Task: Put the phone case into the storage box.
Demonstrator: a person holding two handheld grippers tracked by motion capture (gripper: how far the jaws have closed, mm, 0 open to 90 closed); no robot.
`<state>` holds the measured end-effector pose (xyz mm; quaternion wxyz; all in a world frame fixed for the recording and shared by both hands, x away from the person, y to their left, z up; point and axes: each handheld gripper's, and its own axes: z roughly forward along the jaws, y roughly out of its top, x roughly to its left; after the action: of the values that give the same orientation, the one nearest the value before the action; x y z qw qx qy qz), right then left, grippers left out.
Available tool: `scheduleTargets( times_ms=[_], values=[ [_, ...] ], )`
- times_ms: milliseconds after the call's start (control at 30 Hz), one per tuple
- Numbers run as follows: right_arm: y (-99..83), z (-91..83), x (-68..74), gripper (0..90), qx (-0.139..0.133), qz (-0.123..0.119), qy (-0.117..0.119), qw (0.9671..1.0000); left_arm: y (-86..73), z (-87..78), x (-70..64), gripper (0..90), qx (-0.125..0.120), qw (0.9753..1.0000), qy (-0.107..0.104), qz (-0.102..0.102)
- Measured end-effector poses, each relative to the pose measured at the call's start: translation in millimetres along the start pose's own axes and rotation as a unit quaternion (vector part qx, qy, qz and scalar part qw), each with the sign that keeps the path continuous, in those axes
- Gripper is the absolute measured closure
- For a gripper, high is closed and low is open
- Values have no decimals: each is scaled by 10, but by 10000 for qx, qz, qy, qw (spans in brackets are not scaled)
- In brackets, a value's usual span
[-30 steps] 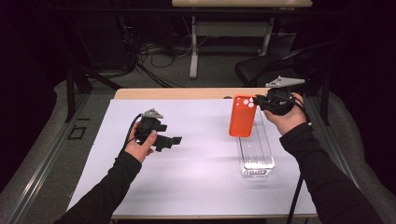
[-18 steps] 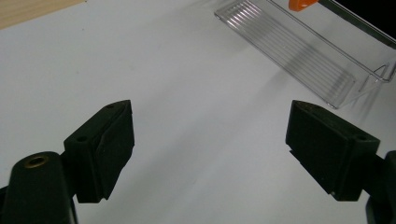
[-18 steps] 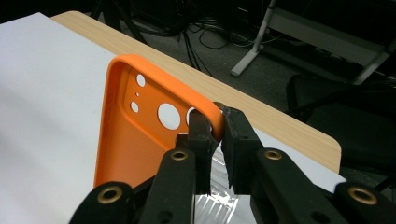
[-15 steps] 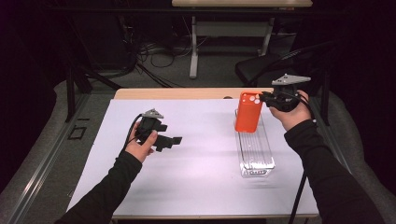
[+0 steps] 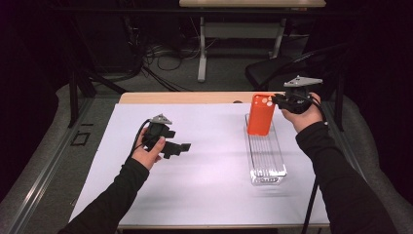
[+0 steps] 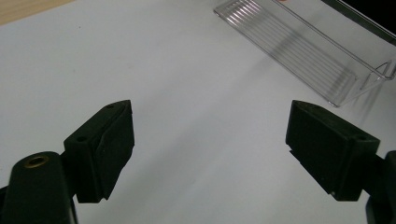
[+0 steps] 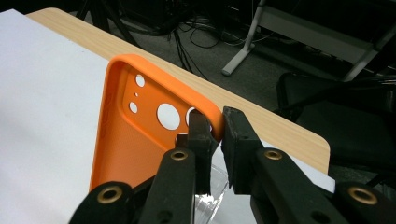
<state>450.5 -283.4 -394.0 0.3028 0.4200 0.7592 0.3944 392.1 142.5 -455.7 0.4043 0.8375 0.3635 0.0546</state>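
Since a second ago my right gripper, jaws pinched on the orange phone case's top edge, has lifted it upright above the clear tray's far end, suggesting removal is underway; left gripper idles wide open, empty

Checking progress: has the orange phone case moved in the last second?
Yes. The phone case went slightly up and toward the table's far edge, relative to the clear tray.
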Motion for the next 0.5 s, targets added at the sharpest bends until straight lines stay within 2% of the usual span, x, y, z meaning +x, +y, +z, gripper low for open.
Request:
scheduleTargets(
  times_ms=[200,500],
  values=[
    [-20,45,-56,828,-20,18,-6,10000,-6,8,6,158,14,10000,-9,-1],
    [-63,98,-118,828,89,47,-7,9999,-17,22,8,158,33,10000,-1,-11]
  ],
)
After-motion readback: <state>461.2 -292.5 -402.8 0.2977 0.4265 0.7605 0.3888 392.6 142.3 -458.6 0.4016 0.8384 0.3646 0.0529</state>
